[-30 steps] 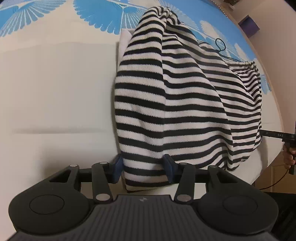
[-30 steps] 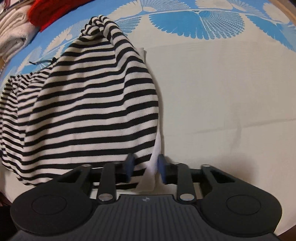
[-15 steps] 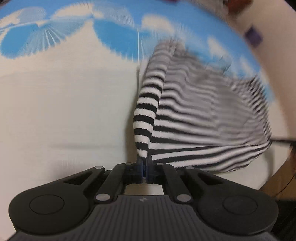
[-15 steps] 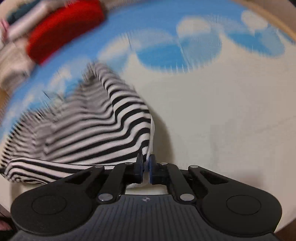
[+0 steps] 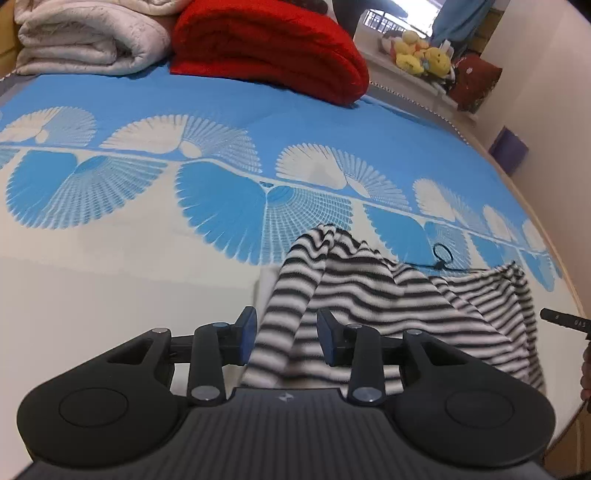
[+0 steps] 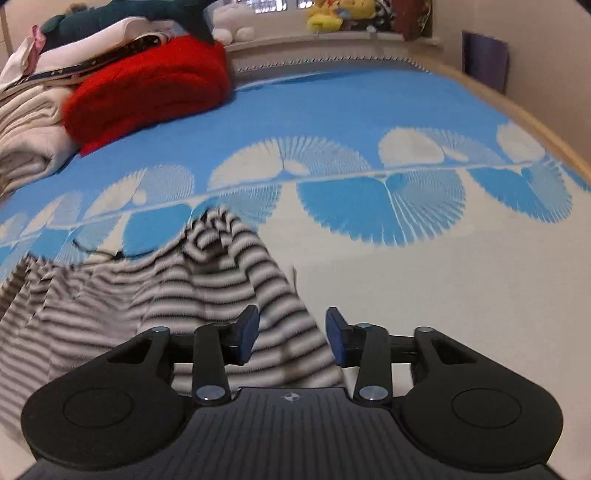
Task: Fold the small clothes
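Meanwhile your left tool (image 5: 284, 338) and right tool (image 6: 291, 339) were both opening, pads clear of the striped garment (image 5: 388, 295) between them, crumpled near the bed (image 5: 110, 295) edge, with open bedding leftward.

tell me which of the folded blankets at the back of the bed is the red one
The red blanket, lying to the right of the cream-white quilt in the left wrist view; only it is bright red.
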A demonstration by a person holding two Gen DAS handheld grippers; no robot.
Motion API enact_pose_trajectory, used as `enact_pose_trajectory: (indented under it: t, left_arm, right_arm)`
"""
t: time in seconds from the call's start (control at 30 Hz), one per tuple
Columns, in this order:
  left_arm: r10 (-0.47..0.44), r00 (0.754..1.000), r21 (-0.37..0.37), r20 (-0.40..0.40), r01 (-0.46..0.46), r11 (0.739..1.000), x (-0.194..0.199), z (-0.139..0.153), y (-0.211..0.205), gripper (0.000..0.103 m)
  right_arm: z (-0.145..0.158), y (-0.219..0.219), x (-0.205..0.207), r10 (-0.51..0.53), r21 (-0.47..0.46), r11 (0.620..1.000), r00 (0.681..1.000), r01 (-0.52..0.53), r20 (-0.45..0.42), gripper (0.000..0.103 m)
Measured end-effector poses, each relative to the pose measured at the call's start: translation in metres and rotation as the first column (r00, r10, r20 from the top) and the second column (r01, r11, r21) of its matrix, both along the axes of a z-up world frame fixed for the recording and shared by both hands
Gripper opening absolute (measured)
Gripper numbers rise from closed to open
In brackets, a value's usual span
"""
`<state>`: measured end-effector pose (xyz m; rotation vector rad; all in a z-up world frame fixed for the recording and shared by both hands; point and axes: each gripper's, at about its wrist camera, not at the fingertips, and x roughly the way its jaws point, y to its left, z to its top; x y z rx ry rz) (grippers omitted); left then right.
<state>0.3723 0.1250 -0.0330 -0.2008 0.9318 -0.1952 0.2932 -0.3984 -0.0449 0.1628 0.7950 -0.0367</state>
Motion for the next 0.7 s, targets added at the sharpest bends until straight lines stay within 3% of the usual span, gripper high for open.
enact_pose_trajectory:
  t: [0.17, 0.47, 0.5, 0.57, 0.63, 0.7]
  left_arm:
    - [-0.029, 1.0, 0.062, -0.007, 0.03, 0.998, 0.031, -0.012, -0.026, 0.048]
    - [-0.033, 0.999, 0.112, -0.023, 0.035, 0.993, 0.075, -0.035, -0.037, 0.047]
    - [-0.038, 0.999, 0.119, -0.021, 0.04, 0.992, 0.078, -0.036, -0.038, 0.033]
    - [-0.055, 0.998, 0.122, -0.022, 0.057, 0.991, 0.084, -0.038, -0.038, 0.003]
    - [0.0, 0.999, 0.095, 0.04, -0.004, 0.995, 0.086, -0.03, -0.03, 0.003]
    - [0.057, 0.993, 0.012, 0.107, -0.059, 0.998, 0.086, -0.019, -0.02, 0.003]
  right_arm:
    - [-0.01, 0.011, 0.034, 0.002, 0.027, 1.0, 1.0, -0.001, -0.009, 0.044]
    - [-0.027, 0.021, 0.083, 0.03, -0.041, 0.999, 0.999, -0.032, -0.045, 0.043]
    - [-0.028, 0.021, 0.088, 0.038, -0.029, 0.999, 0.998, -0.04, -0.054, 0.041]
    - [-0.029, 0.02, 0.092, 0.059, 0.01, 0.998, 0.996, -0.059, -0.06, 0.006]
    - [-0.021, 0.018, 0.093, 0.027, 0.034, 0.999, 1.0, -0.026, -0.01, 0.002]
    - [-0.006, 0.008, 0.09, -0.051, 0.106, 0.994, 0.994, 0.041, 0.098, 0.002]
